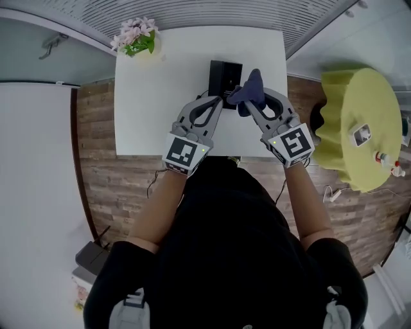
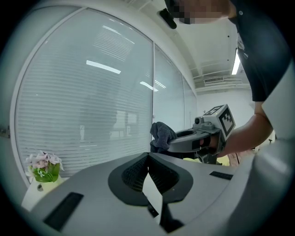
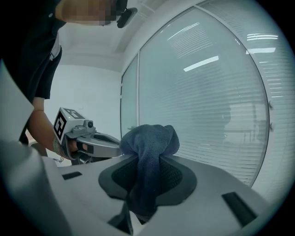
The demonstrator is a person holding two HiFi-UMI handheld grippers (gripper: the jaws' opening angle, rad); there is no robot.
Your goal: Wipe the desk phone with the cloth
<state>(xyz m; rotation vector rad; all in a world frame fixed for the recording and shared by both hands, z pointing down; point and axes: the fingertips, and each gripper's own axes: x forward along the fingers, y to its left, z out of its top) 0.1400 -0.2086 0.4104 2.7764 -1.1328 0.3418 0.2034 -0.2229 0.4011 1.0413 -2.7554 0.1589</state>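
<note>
A black desk phone [image 1: 224, 78] stands on the white table [image 1: 148, 103], near its far middle. A dark blue cloth [image 1: 250, 88] bunches up just right of the phone, partly over its near right corner. My right gripper [image 1: 246, 103] is shut on the cloth [image 3: 150, 143], which hangs down between the pads. My left gripper [image 1: 218, 101] sits at the phone's near edge, close beside the right one, shut with nothing in it [image 2: 147, 159]. The left gripper view shows the cloth [image 2: 161, 133] in the other gripper's tips. The phone cannot be made out in either gripper view.
A small pot of pink flowers [image 1: 135, 35] stands at the table's far left corner. A round yellow-green table [image 1: 363, 125] with small items is to the right. Window blinds [image 1: 212, 13] run behind the table. Cables lie on the wooden floor [image 1: 122, 186].
</note>
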